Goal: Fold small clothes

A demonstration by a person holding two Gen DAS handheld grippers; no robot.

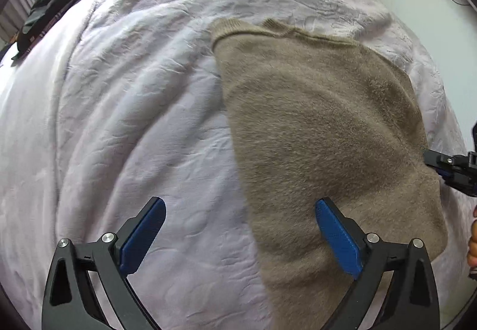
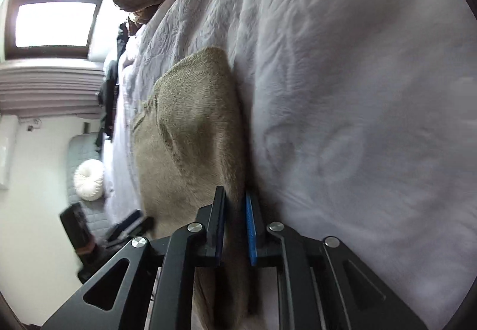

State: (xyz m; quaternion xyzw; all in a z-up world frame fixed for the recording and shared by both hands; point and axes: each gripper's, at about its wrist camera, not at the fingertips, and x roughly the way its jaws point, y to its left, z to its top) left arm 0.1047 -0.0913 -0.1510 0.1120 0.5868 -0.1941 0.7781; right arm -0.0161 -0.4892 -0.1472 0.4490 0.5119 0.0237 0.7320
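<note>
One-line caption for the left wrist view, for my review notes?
Left gripper open above the edge of a folded beige sweater on a lilac blanket; right gripper at its far side.

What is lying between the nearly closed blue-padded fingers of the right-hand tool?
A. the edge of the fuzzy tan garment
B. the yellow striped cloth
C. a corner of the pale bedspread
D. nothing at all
A: the right gripper has the fuzzy tan garment edge running between its narrowly spaced pads.

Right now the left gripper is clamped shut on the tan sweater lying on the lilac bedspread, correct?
Not quite. The left gripper is wide open, holding nothing, as the left wrist view shows. The tan sweater does lie on the lilac bedspread.
</note>
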